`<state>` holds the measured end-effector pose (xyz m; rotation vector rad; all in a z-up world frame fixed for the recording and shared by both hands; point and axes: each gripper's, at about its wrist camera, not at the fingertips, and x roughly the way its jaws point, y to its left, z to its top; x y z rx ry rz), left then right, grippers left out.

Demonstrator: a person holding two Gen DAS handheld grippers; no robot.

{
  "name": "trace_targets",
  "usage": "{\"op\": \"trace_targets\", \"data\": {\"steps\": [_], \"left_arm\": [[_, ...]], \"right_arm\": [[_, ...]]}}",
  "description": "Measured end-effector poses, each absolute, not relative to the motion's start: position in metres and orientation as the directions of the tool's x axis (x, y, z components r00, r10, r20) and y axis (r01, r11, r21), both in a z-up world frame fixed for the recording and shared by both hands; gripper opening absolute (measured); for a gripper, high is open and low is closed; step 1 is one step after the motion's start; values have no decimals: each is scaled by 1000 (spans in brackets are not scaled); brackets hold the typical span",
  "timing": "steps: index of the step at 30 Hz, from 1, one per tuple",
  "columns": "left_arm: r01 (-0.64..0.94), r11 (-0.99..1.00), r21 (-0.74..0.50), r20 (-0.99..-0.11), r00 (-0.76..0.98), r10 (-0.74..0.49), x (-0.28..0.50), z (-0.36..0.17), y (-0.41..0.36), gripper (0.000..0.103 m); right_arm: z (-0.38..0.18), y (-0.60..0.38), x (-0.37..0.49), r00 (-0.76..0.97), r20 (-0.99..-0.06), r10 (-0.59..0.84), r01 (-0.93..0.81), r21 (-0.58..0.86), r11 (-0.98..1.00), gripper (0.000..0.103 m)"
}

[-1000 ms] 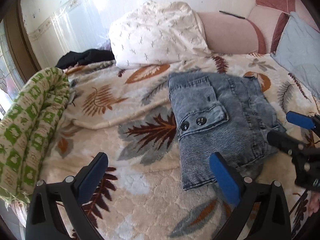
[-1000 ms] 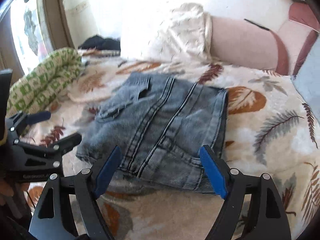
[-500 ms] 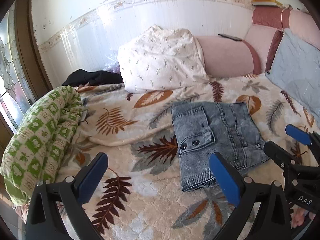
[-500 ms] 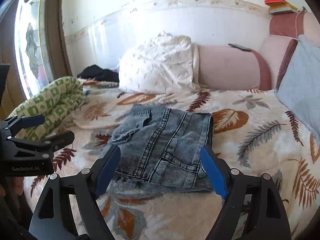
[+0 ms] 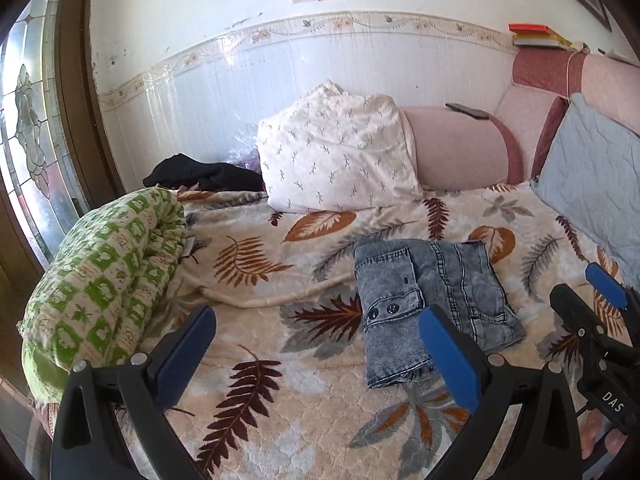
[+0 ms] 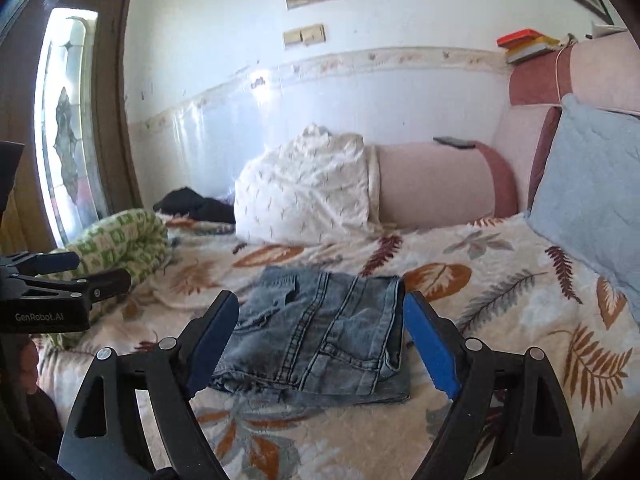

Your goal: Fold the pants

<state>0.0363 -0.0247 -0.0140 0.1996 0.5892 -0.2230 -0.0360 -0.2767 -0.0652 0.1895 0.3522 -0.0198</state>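
Left claw [image 5: 316,352]: jaws spread wide, nothing held, raised above the bed [image 5: 280,420] with both blue pads clear of the fabric. Also visible at the left edge of the right wrist view [image 6: 76,272], jaws apart there too.

Right claw [image 6: 320,344]: jaws spread wide, nothing held, raised above the bed [image 6: 500,312] near its front edge. Also visible at the right edge of the left wrist view [image 5: 588,296], jaws parted.

Pants [image 5: 428,304]: grey-blue denim, folded into a compact, roughly rectangular bundle, lying flat on the leaf-patterned blanket [image 5: 248,264] right of centre. 2 dark buttons visible on a flap on the bundle's left part. In the right wrist view, pants [image 6: 320,328] straight ahead between the 2 pads, apart from both. No contact with either claw.

Surroundings:
- Rolled green-and-white quilt [image 5: 104,272] along the left edge of the bed, well apart from the pants.
- White patterned pillow [image 5: 336,152] at the back, against the wall.
- Pink bolster [image 5: 456,148] just right of the pillow, with a dark flat item on top, too small to identify.
- Light blue cushion [image 5: 592,176] leaning at the right side.
- Black garment [image 5: 196,172] bunched at the back left, beside the pillow.
- Books [image 5: 536,36] stacked on top of the headboard at upper right.
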Motion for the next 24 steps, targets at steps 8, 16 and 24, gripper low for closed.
{"op": "trace_targets", "data": {"steps": [8, 16, 24], "left_arm": [[241, 965, 105, -543, 827, -148, 29, -3, -17, 103], [220, 970, 101, -535, 834, -134, 28, 1, -16, 103], [205, 974, 99, -537, 835, -121, 30, 0, -14, 103]], "right_arm": [[-59, -276, -43, 955, -296, 7, 47, 174, 984, 86], [-57, -276, -46, 961, -275, 2, 46, 168, 985, 87], [-53, -277, -49, 968, -252, 5, 40, 176, 984, 87]]}}
